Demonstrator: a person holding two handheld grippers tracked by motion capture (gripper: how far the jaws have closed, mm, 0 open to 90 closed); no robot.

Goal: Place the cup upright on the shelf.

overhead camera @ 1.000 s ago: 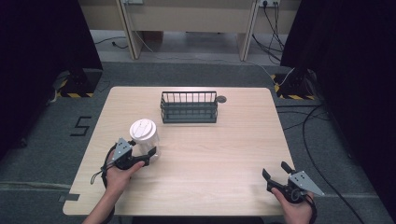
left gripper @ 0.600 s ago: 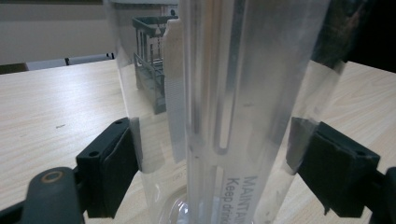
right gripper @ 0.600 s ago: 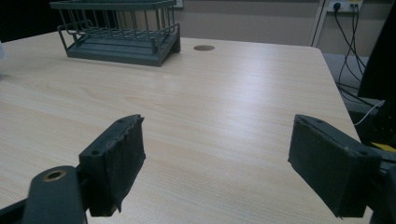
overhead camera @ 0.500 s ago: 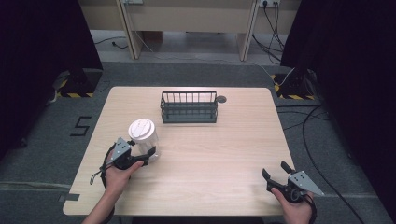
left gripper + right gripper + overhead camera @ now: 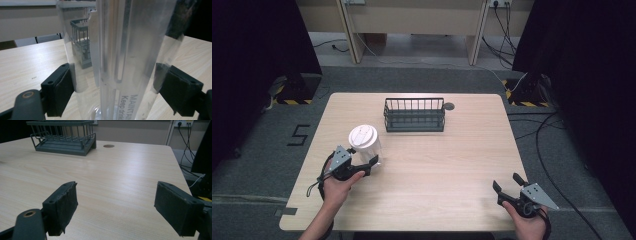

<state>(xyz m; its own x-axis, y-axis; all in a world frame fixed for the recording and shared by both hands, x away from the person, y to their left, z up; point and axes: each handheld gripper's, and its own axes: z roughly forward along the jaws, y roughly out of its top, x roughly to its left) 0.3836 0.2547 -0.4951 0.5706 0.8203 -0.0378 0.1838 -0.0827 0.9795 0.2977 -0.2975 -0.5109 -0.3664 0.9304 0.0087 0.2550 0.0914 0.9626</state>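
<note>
High view: the left gripper (image 5: 368,161) brackets a white-lidded clear cup (image 5: 365,145); an empty wire basket (image 5: 414,115) stands well beyond.

Left gripper view: pads touch the cup's (image 5: 125,57) walls.

Right gripper view: the right gripper's (image 5: 122,212) jaws gape over bare table (image 5: 120,170).

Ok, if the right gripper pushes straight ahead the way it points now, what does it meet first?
Bare table first; the right gripper is open with nothing between its jaws. Farther on, the basket sits left of its line, so probably a miss.
</note>
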